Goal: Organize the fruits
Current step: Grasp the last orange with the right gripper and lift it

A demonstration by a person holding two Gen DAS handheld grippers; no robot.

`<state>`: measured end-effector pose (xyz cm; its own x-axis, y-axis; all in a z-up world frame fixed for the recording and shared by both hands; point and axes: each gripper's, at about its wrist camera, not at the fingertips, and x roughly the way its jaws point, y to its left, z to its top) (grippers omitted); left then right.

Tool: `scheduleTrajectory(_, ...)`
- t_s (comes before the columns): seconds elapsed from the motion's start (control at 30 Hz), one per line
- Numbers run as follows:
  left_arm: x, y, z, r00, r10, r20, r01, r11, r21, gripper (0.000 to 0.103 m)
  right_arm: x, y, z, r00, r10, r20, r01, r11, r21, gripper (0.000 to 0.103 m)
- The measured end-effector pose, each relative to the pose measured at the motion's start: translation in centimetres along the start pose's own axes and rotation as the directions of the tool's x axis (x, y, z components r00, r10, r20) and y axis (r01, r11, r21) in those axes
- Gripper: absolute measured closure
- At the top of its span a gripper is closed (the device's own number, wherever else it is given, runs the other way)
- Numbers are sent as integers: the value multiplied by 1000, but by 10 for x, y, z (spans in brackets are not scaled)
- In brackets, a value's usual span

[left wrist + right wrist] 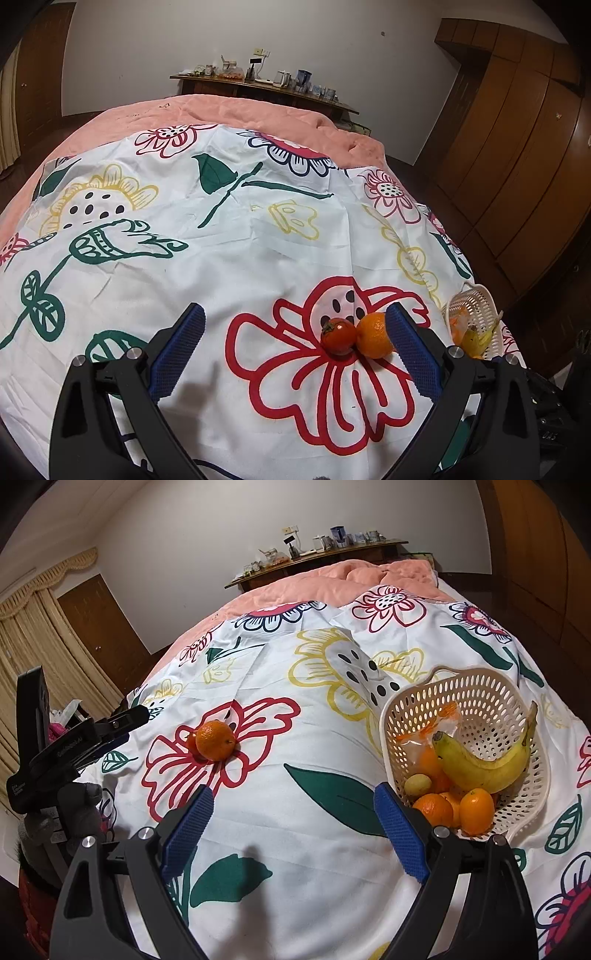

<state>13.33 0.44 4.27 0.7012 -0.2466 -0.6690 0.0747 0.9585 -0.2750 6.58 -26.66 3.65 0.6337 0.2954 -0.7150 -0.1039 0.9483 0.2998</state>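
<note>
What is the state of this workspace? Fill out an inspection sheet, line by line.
Surface: bed under a white floral sheet, with a pink blanket beyond.
Job's things: orange touching a red fruit on the sheet; white basket holding a banana, oranges and a wrapped fruit.
Clutter: nothing seen on the sheet.
Grippers: left tool open, its right pad beside the orange; right tool open, empty, near the basket.
Cables: nothing seen.
Surroundings: cluttered wooden sideboard, wooden wardrobes, curtains.
</note>
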Motion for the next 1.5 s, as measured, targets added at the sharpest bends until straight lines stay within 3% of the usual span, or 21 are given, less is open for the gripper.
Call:
scheduleTrajectory(0.3,-4,10,-3,1000,12,9,-12,1000,-21,4,11,34,17,1000,3,0,-4,991,-133,15)
scheduleTrajectory(0.7,-10,30,-7,999,46,24,-45,998,-43,4,50,86,31,994,-41,-96,5,938,-347,16)
scheduleTrajectory(1.1,-15,47,-10,998,48,28,-46,996,-78,4,88,107,40,979,-37,-202,-47,918,-395,41)
scheduleTrajectory(1.5,-13,49,-11,998,49,26,-47,996,-76,4,114,107,45,960,-62,-273,-46,926,-375,52)
